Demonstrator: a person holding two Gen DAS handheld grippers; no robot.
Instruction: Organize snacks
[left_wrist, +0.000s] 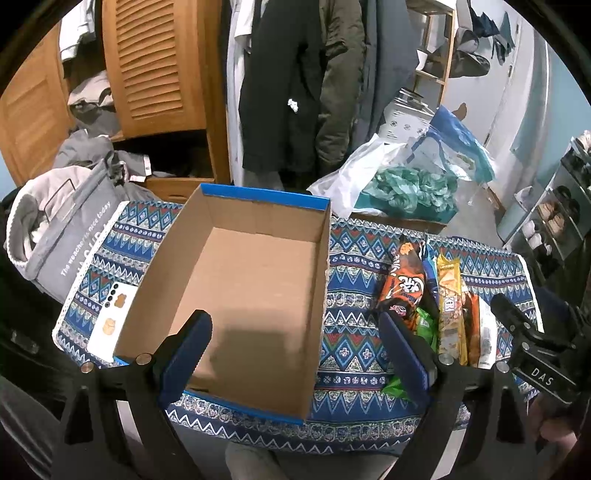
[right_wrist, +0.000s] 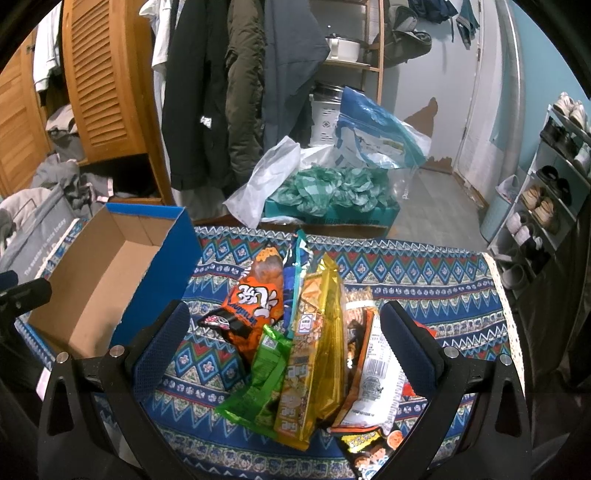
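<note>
An empty cardboard box with a blue rim (left_wrist: 236, 295) sits on the patterned cloth; it also shows at the left of the right wrist view (right_wrist: 107, 280). My left gripper (left_wrist: 295, 332) is open, hovering over the box's near right corner. A pile of snack packets lies right of the box: an orange packet (right_wrist: 255, 295), a green packet (right_wrist: 258, 376), a yellow packet (right_wrist: 317, 343) and a white-and-orange packet (right_wrist: 373, 369). The orange packet (left_wrist: 402, 280) and yellow packet (left_wrist: 448, 299) also show in the left wrist view. My right gripper (right_wrist: 284, 314) is open above the pile, holding nothing.
A patterned blue tablecloth (right_wrist: 424, 280) covers the table. A white phone (left_wrist: 110, 317) lies left of the box. A grey bag (left_wrist: 66, 236) stands at far left. A box of green cloth (right_wrist: 332, 195), plastic bags, hanging coats and a shoe rack (right_wrist: 546, 192) stand behind.
</note>
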